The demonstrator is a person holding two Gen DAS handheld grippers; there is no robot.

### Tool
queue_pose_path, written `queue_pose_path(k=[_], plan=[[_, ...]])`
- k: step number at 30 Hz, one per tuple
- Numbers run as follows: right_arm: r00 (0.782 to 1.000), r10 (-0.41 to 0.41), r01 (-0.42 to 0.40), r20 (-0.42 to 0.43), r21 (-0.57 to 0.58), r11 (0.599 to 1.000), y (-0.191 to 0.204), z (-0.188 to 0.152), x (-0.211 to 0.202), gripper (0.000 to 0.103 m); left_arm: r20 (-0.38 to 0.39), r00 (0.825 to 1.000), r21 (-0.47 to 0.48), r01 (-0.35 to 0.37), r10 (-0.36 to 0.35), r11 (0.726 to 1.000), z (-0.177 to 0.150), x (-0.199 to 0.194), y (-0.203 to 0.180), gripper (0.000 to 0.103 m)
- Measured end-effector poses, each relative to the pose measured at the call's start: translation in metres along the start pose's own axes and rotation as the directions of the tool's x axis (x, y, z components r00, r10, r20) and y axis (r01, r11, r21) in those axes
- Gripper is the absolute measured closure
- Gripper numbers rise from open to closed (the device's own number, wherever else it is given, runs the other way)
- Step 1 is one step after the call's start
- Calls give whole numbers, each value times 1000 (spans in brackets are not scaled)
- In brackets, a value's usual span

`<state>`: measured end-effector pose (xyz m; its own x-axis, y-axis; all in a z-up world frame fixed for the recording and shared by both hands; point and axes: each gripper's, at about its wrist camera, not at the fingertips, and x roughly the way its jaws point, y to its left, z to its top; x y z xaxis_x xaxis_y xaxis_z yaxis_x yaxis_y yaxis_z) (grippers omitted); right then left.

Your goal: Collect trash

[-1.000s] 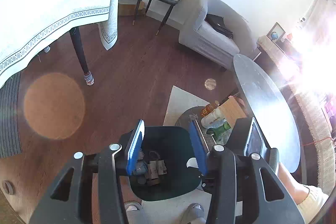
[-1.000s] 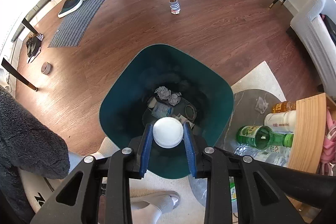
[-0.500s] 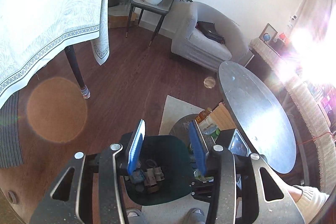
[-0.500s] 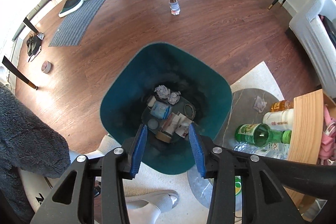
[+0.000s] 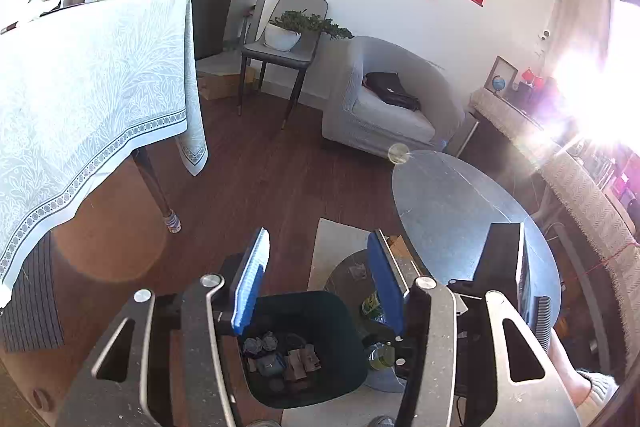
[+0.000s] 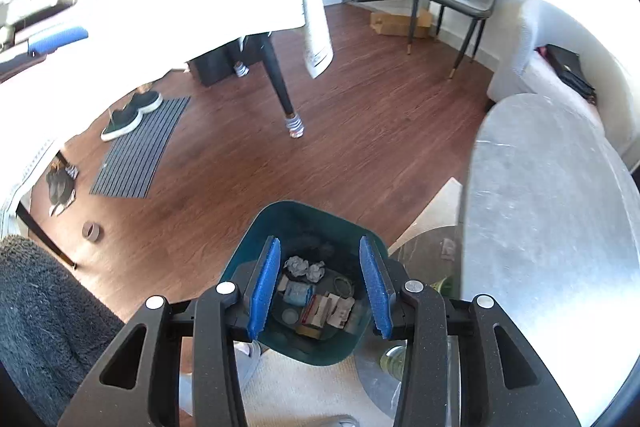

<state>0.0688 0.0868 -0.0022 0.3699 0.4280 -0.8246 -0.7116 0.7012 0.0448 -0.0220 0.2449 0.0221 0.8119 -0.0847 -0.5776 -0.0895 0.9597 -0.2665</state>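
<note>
A dark green bin (image 6: 304, 223) stands on the floor below both grippers. Inside it lie crumpled paper balls (image 6: 304, 267), small cartons (image 6: 320, 311) and other scraps. My right gripper (image 6: 319, 241) hangs high above the bin's mouth, open, with nothing between its blue pads. In the left wrist view the bin (image 5: 332, 323) sits low in the frame with the trash (image 5: 280, 355) at its bottom. My left gripper (image 5: 318, 239) is above it, its jaws are opening, and nothing is between them.
A round grey table (image 6: 552, 227) stands right of the bin, with a lower shelf holding a green bottle (image 5: 372, 303). A cloth-covered dining table (image 5: 80, 87) and its leg (image 6: 280, 83) are to the left. A grey armchair (image 5: 384, 107) and a doormat (image 6: 136, 147) lie farther off.
The white round lid held in my right gripper dropped into the bin as its jaws opened. Both grippers rose away from the bin. My left jaws stand wider.
</note>
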Motion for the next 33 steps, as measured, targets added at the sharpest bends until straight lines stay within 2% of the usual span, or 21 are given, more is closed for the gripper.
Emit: queue_pose_path(k=[5,7,12,15,21,25,28,33], plan=[[986,-124,108,110,138,985,-27,-16,-51,60,9,1000,32,4,-4,999,-8,-11,-18,32],[976,-167,137,139,200,970,-40,-24,-70,45,24,1000,54,-2,1,999,-17,-18,-25,22],[957,-254,204,142,296,933,-67,-55,-107,40,45,999,77,-19,16,997,-38,-37,-39,10],[949,-289,233,130,330,915,-79,-76,-126,30,53,998,87,-47,42,995,-48,-45,-48,8],[919,-370,296,137,380,876,-100,-115,-167,14,8,996,160,-84,83,984,-64,-39,-67,6],[917,-376,283,134,447,849,-116,-139,-180,8,-9,998,197,-57,60,979,-77,-30,-79,6],[914,-384,282,132,473,835,-122,-155,-184,4,-23,997,217,-69,76,974,-86,-21,-86,6],[915,-380,278,137,468,839,-123,-170,-181,4,-50,997,202,-43,55,978,-99,-11,-88,6]])
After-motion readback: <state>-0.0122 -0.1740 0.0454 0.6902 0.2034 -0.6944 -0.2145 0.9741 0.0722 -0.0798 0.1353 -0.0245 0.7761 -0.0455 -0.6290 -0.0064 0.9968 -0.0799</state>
